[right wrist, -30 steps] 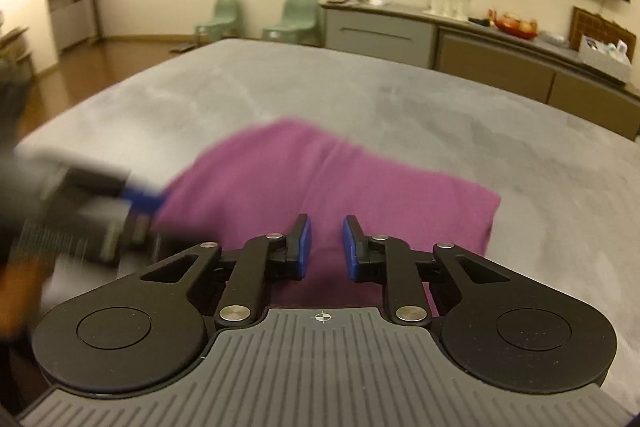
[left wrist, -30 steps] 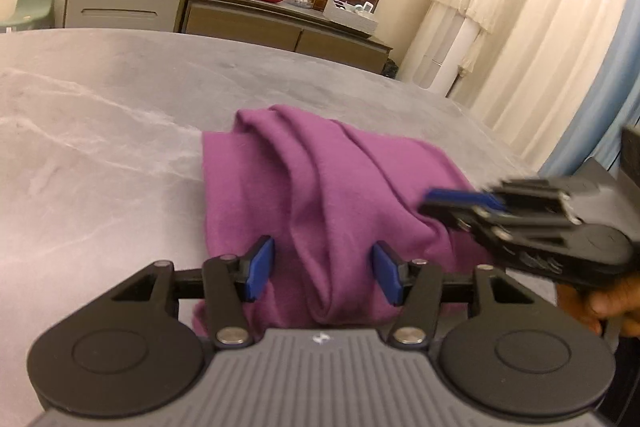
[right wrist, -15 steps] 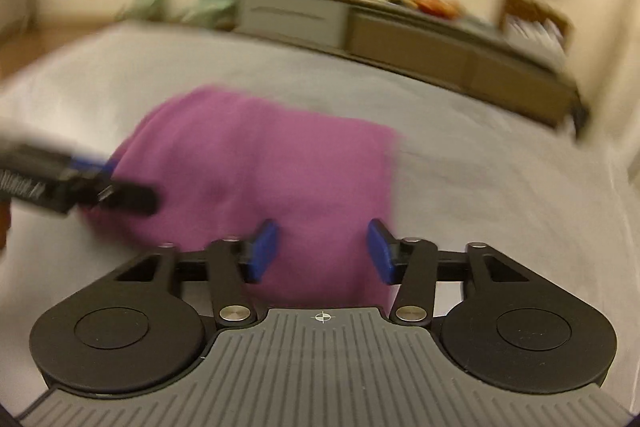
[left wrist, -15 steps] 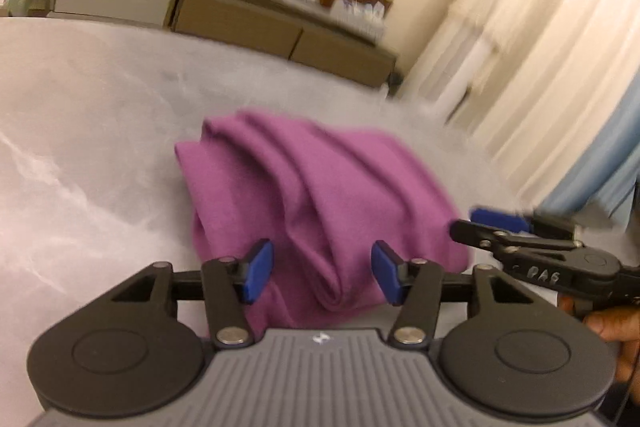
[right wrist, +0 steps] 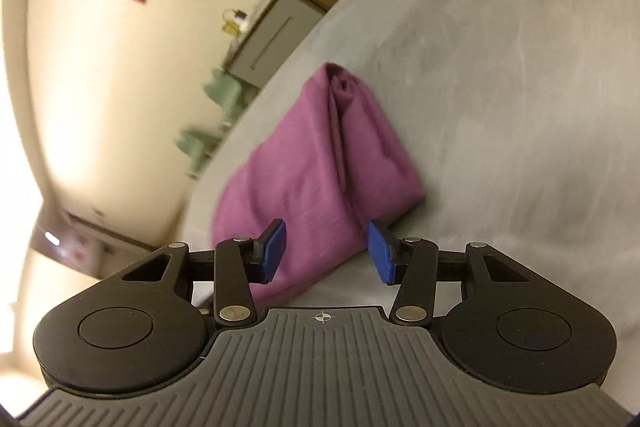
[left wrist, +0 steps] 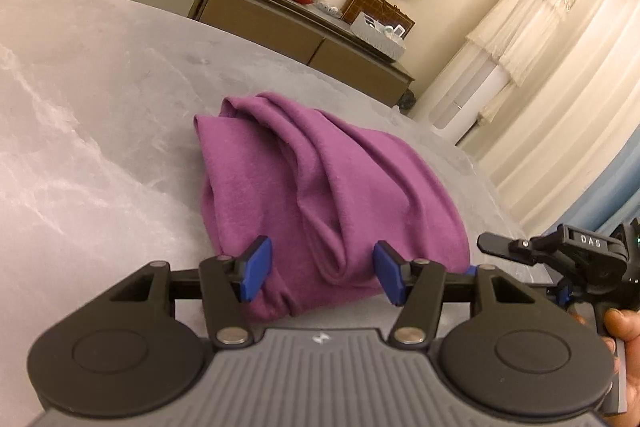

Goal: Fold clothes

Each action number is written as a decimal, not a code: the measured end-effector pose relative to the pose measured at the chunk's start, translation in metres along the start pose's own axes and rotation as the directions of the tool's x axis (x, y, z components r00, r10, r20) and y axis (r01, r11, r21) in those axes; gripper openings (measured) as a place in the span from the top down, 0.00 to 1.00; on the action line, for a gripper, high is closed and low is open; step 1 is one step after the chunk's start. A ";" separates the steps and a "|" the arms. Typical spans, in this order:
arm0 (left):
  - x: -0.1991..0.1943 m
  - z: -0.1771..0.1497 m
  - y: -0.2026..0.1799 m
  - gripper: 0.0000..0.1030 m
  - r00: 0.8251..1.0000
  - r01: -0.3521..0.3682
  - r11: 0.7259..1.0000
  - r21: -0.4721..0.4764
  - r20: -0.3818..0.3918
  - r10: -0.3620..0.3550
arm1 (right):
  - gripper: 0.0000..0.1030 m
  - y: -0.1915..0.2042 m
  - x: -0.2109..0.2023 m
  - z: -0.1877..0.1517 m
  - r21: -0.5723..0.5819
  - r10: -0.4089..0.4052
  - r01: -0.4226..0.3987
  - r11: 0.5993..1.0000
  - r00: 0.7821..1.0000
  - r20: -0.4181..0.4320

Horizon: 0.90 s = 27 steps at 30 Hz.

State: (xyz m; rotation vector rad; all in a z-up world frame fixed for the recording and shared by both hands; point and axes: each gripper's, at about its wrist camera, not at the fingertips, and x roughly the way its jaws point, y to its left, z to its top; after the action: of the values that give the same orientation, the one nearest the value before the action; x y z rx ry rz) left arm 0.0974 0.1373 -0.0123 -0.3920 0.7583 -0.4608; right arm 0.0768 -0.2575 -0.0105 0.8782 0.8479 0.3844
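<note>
I had the left tool (left wrist: 322,273) gaping wide with nothing between its blue pads (left wrist: 256,267), hovering at the near edge of the purple cloth (left wrist: 320,187). The cloth lay folded in a loose, wrinkled bundle on the grey counter (left wrist: 100,107). My right tool (right wrist: 326,251) was gaping just as wide and empty (its view was tilted and a bit blurred), facing the bundle's narrow end. From the left view, the right tool showed just beside the cloth, a hand (left wrist: 626,343) gripping it.
</note>
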 end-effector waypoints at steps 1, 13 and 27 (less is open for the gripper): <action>0.001 -0.001 0.001 0.44 1.000 -0.004 1.000 0.000 0.003 0.004 | 0.50 -0.001 0.005 0.000 -0.001 -0.004 0.004 1.000 1.000 -0.007; -0.017 -0.007 -0.012 0.43 1.000 0.004 0.987 0.163 -0.008 -0.003 | 0.58 0.015 0.028 0.003 -0.034 0.039 -0.040 0.999 0.999 -0.038; -0.006 -0.013 -0.028 0.53 0.988 -0.097 0.929 0.358 -0.077 0.133 | 0.76 0.062 0.044 -0.015 -0.479 -0.220 0.246 0.842 0.969 0.110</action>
State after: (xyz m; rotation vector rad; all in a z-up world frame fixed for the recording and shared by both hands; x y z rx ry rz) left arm 0.0765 0.1151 -0.0034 0.0135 0.7723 -0.4977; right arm 0.0945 -0.1855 0.0119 0.3029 0.7507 0.3396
